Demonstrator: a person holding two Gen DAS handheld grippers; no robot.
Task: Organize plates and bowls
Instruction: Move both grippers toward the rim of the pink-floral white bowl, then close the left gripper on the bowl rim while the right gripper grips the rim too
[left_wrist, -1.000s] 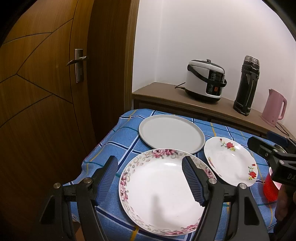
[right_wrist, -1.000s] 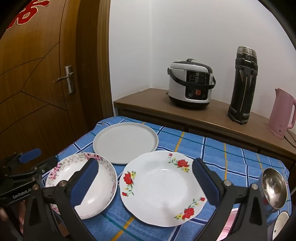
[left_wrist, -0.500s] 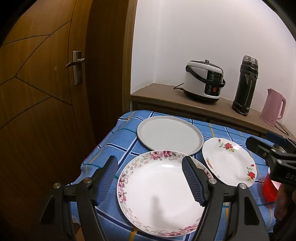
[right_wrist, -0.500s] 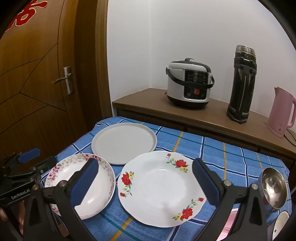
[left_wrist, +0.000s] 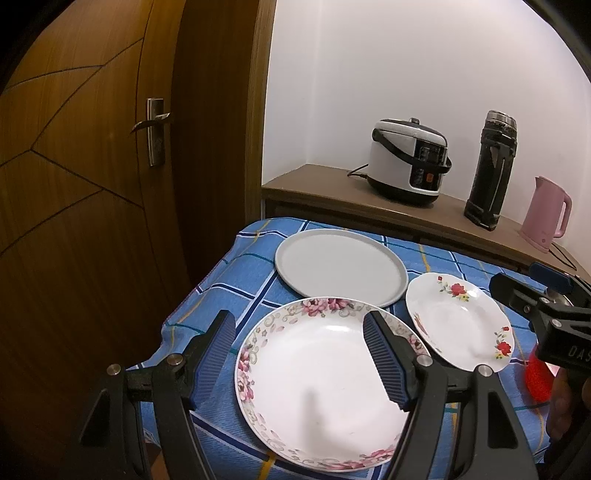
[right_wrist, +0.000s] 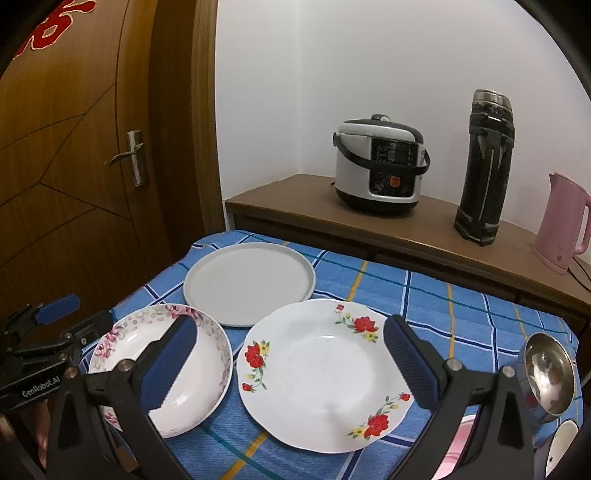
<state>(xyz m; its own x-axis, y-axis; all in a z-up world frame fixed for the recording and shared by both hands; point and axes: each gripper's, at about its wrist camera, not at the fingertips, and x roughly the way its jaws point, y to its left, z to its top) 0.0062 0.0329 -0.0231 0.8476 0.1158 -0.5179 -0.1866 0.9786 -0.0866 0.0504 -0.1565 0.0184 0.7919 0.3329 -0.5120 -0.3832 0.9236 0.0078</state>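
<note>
Hovering over the blue checked surface (right_wrist: 461, 314), you've got both tools up above the crockery and neither one holding anything. Your left gripper (left_wrist: 299, 360) has its jaws spread wide, framing the pink-flowered plate (left_wrist: 317, 391) at the near left corner, and your right gripper (right_wrist: 290, 363) is just as wide, straddling the red-flowered plate (right_wrist: 321, 376) in the middle. Behind them sits the plain grey plate (right_wrist: 249, 282), the broadest and flattest of the three, close behind both floral rims, though I can't tell whether they touch. Off to your right there's a steel bowl (right_wrist: 546, 373) tipped on its side, with something pink and something white low at that edge, too cut off to name. To my eye nothing is stacked yet, so this looks like the pick-your-first-piece moment. The grey plate reads as the natural base, so think about lifting a floral one onto it. Come in low at a near rim, one jaw under the lip and one over, because these glazed edges look slick and shallow. Bite well onto the rim, lift level, and keep your other tool out of the way. Watch the pink-flowered plate: it sits near the surface's front left corner, and a nudge could push it off.
</note>
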